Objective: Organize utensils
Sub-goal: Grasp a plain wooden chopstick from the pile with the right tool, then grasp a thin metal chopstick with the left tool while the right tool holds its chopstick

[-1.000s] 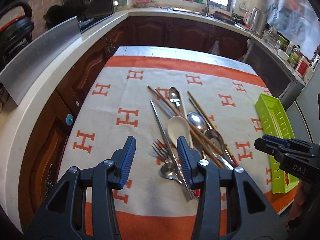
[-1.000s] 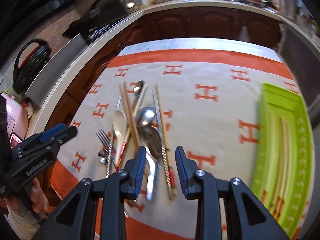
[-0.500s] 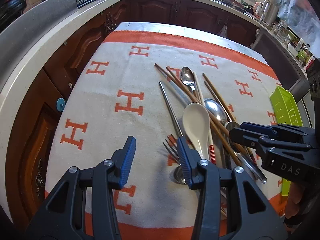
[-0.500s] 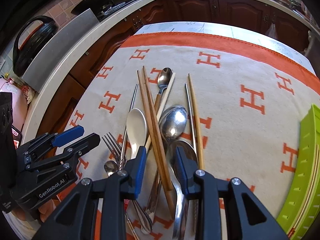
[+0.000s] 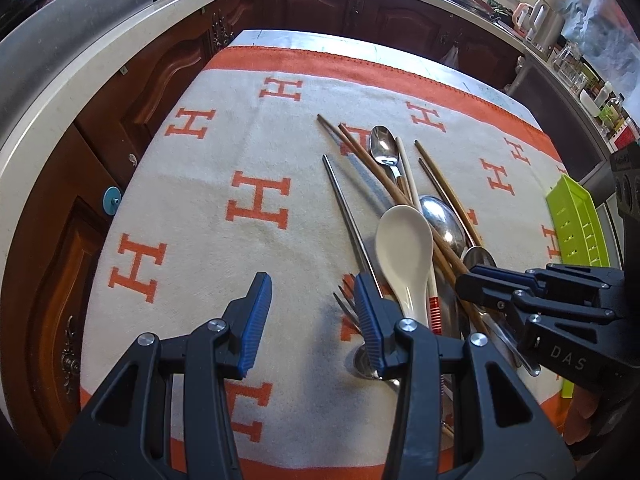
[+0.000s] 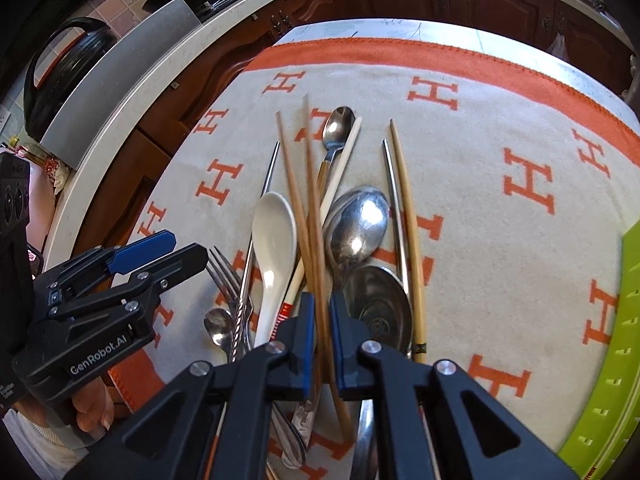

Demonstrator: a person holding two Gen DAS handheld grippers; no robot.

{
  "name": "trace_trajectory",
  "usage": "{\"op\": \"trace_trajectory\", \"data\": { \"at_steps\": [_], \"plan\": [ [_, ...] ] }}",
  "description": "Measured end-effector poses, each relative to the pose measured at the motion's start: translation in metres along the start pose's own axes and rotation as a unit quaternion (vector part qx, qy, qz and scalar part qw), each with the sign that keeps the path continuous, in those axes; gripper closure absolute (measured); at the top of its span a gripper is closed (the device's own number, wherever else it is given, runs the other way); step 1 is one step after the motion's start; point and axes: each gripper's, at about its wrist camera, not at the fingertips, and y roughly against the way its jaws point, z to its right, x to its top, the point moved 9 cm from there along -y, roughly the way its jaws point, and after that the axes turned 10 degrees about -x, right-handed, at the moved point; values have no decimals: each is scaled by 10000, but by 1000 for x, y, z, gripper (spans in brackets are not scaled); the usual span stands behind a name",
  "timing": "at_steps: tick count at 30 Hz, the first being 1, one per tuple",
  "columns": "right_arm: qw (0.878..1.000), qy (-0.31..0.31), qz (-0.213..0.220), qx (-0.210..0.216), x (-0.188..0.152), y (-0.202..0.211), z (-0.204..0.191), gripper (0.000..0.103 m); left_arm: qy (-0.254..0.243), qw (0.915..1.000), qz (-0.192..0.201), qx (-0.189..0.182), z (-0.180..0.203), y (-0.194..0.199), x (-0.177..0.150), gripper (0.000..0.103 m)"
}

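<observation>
A pile of utensils lies on the orange and white H-pattern cloth [image 5: 256, 200]: a white ceramic spoon [image 5: 406, 252], brown wooden chopsticks [image 6: 310, 200], steel spoons [image 6: 358, 224], a fork [image 6: 224, 272] and metal chopsticks. My right gripper [image 6: 321, 340] is shut on the pair of brown chopsticks low in the pile; it also shows in the left wrist view [image 5: 472, 284]. My left gripper [image 5: 312, 316] is open and empty just left of the pile, its right finger over the fork; it also shows in the right wrist view [image 6: 172, 252].
A lime green utensil tray [image 5: 576, 220] stands at the table's right side, also in the right wrist view [image 6: 612, 360]. Dark wooden kitchen cabinets and a pale worktop [image 5: 80, 80] ring the table on the left and far sides.
My right gripper has moved down into the pile and closed on the brown chopsticks. My left gripper has come lower and closer to the pile, staying open.
</observation>
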Motion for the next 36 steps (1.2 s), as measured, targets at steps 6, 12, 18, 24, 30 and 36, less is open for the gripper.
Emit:
{"op": "trace_trajectory", "data": {
  "at_steps": [6,12,18,24,30,36],
  "plan": [
    [9994,73,293,-147,-1,7,0,97,12,10000,-54,-28,-1,-4,0,63],
    [9979,-196,610,-137,2,22,9,97,98,9993,-158,-319,2,-14,4,63],
    [9962,-437,739,-131,0,35,20,97,157,9973,-388,-603,10,-29,11,64],
    [9952,-585,788,-49,-4,42,26,97,-48,9966,-637,-526,20,-42,6,64],
    [9950,-693,715,20,-11,42,29,97,-380,9969,-554,-404,26,-47,5,78],
    [9946,-746,716,45,-16,45,34,97,-651,9949,-544,-544,29,-43,-3,81]
  ]
}}
